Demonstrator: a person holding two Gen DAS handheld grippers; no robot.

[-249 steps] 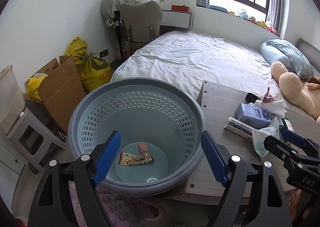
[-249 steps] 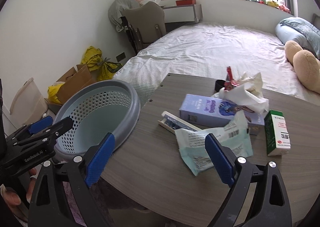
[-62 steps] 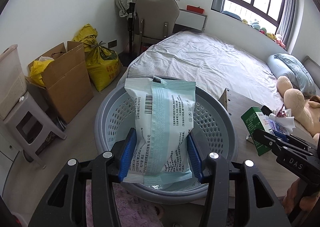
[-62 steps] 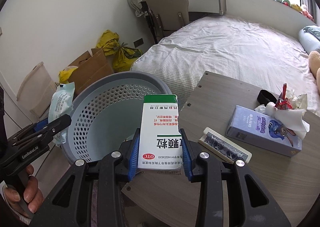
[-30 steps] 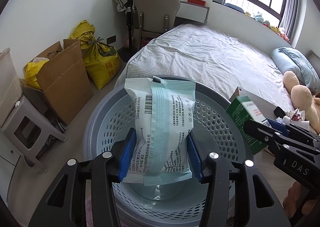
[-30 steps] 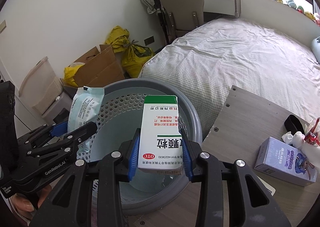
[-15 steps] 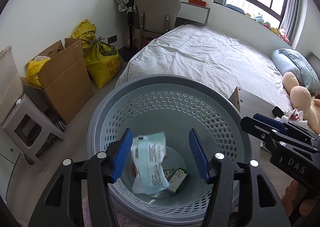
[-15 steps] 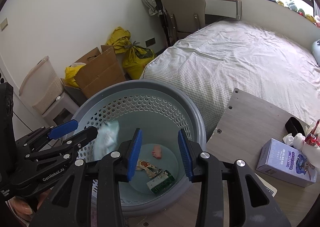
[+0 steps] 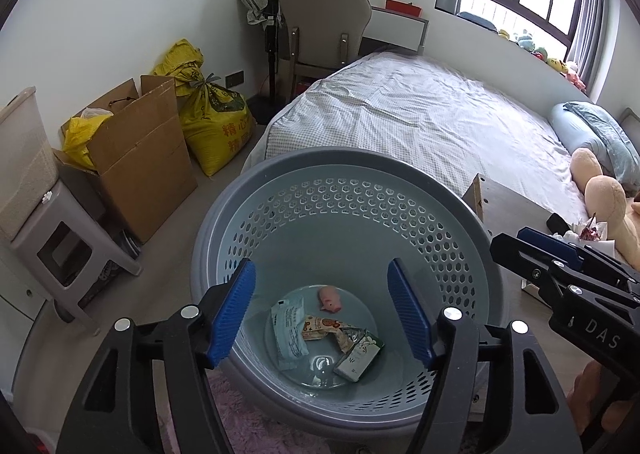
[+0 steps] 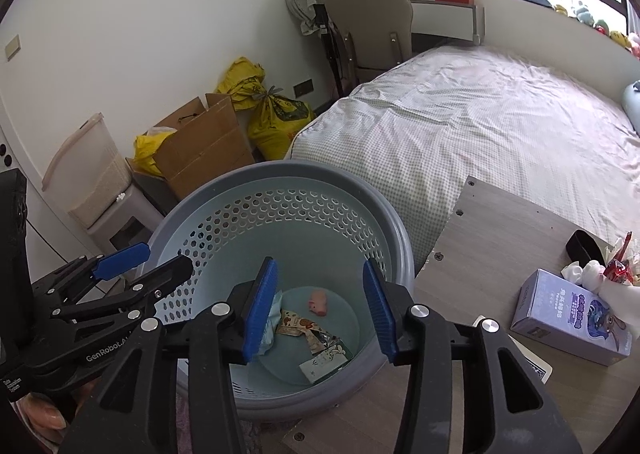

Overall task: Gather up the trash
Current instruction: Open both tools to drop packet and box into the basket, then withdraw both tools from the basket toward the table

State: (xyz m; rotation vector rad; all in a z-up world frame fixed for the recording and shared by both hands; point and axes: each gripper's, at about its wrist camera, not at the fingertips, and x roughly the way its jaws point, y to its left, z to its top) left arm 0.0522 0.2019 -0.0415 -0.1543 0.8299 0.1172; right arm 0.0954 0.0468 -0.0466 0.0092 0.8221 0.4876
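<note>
Both grippers hang empty above the grey basket [image 9: 472,214].

The left gripper [image 9: 322,312] and the right gripper [image 10: 320,306] have just been opening, jaws spread, nothing between. On the basket floor: pale wipes packet [image 9: 289,328] at 9 o'clock, green box [image 9: 358,358] at 4 o'clock, snack wrapper [image 9: 322,328] between them.

A bed [image 9: 420,122] fills the upper right toward two o'clock. A grey chair [image 9: 324,30] stands at twelve. A cardboard box [image 9: 136,162] and yellow sacks [image 9: 208,110] sit at ten, a plastic stool [image 9: 60,250] at nine.
</note>
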